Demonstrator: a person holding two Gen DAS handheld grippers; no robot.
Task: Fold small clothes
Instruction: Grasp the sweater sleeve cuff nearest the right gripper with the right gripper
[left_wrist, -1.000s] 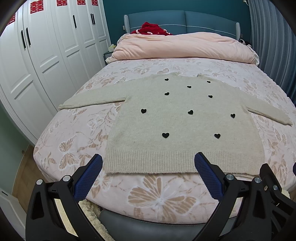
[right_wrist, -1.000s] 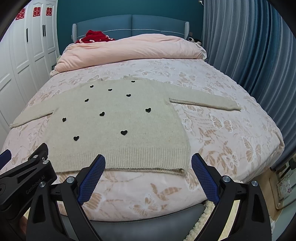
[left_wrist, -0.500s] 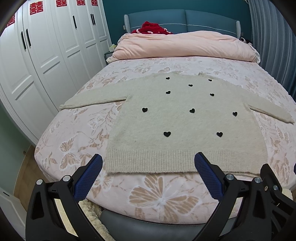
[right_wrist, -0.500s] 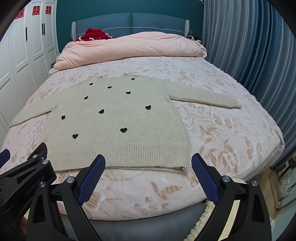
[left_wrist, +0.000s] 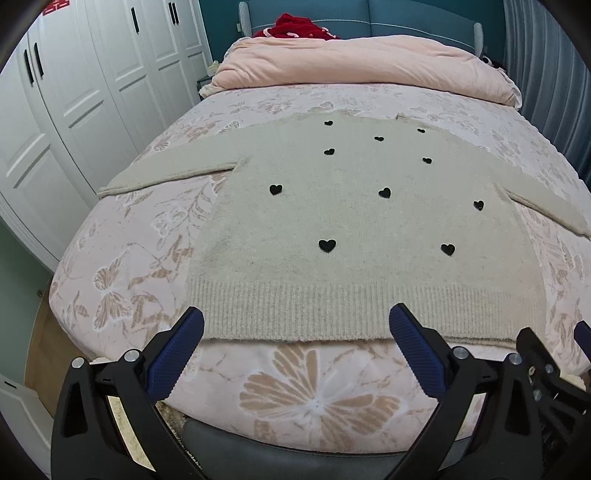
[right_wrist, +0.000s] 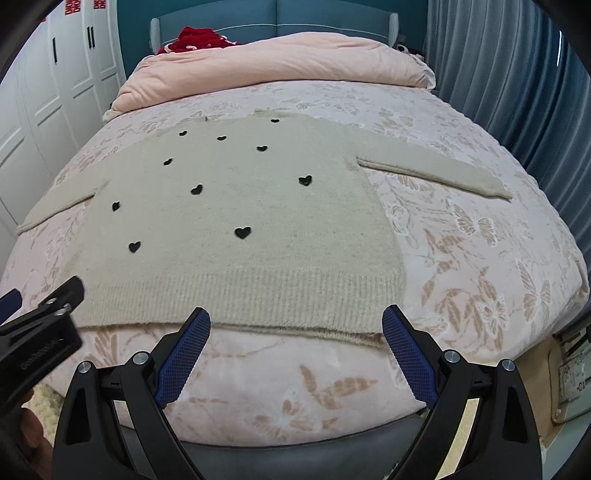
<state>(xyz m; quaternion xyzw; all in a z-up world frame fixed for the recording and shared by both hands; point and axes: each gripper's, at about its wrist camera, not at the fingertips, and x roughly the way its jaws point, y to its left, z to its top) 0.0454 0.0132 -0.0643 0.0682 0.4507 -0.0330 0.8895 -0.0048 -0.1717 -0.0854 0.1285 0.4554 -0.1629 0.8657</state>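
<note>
beige sweater with black hearts: spread flat, sleeves out, on the floral bed, ribbed hem near the foot edge | left tool: jaws wide apart, holding nothing, just short of the hem | right tool: likewise wide apart, nothing held, over the hem's right corner

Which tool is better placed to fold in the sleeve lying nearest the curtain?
Probably the right tool: the sleeve near the curtain lies on its side of the sweater. The left tool faces the other half. Both are open.
</note>
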